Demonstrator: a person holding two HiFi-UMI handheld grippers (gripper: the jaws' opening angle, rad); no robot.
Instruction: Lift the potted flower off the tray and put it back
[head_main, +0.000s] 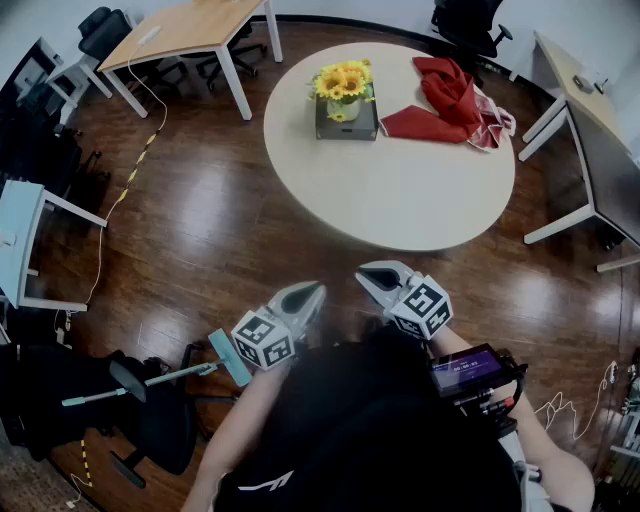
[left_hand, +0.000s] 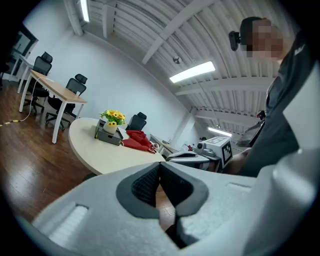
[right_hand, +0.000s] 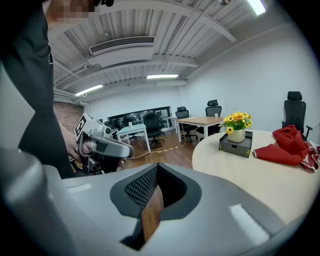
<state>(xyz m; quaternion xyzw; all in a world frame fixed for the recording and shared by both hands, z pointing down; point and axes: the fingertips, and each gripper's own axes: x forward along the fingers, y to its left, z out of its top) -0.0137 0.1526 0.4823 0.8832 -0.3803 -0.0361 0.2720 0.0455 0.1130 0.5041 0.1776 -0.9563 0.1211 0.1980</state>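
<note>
One potted flower (head_main: 343, 88), yellow blooms in a pale pot, stands on the one dark tray (head_main: 350, 128) at the far side of the single round table (head_main: 400, 200). One crumpled red cloth (head_main: 450, 100) lies just beside the tray. The person holds two grippers close to the body above the wooden floor (head_main: 200, 230), well apart from the table: the left gripper (head_main: 312, 292) has its jaws pressed together with nothing between them, and the right gripper (head_main: 372, 277) is likewise closed tight on nothing.
</note>
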